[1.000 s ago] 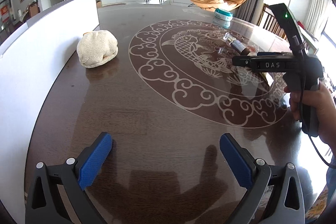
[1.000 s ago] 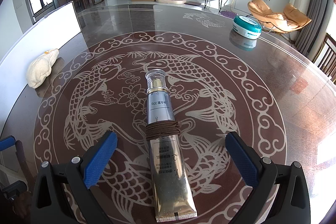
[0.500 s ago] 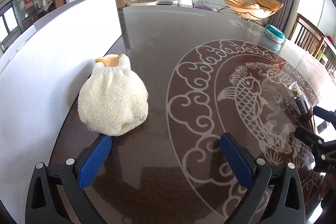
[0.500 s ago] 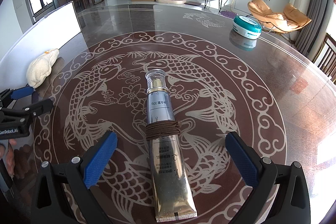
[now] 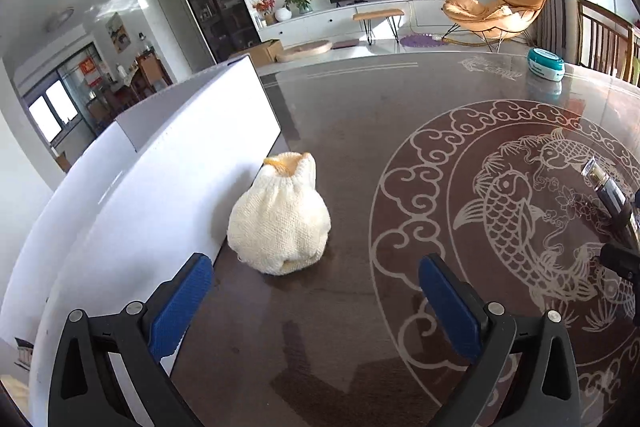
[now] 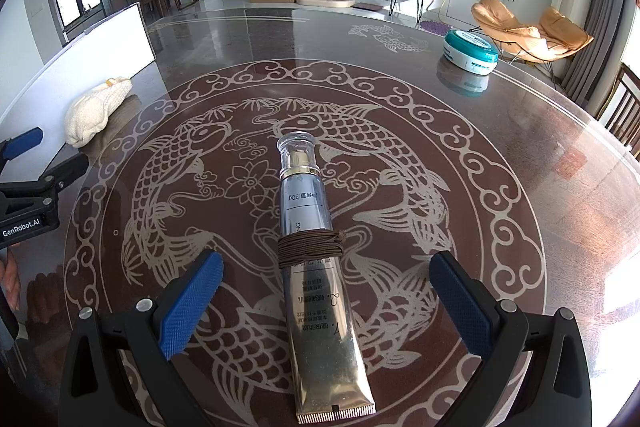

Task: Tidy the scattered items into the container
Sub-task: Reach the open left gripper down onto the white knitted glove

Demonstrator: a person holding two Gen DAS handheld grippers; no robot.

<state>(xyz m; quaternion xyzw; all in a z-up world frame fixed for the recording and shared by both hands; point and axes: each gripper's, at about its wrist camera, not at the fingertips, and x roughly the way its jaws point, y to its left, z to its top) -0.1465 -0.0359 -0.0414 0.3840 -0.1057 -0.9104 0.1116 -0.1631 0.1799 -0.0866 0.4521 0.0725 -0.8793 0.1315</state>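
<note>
A cream knitted pouch (image 5: 280, 219) with a yellow-lined mouth lies on the dark table beside a white board; it also shows in the right wrist view (image 6: 96, 111). My left gripper (image 5: 316, 303) is open and empty, just short of the pouch. A silver-gold cosmetic tube (image 6: 316, 247) with a clear cap and a brown cord wound round its middle lies lengthwise between the fingers of my right gripper (image 6: 326, 301), which is open and not touching it. The tube's cap shows at the right edge of the left wrist view (image 5: 604, 179). A teal round jar (image 6: 470, 51) stands far right.
A tall white board (image 5: 160, 187) stands along the table's left side. The table (image 5: 360, 147) is dark, glossy, with a carp pattern. The left gripper's body (image 6: 28, 195) shows at the left edge of the right wrist view. Chairs stand beyond the right rim.
My left gripper has swung left and moved toward the pouch, which now sits closer and more central. The right gripper and the tube have not moved.
</note>
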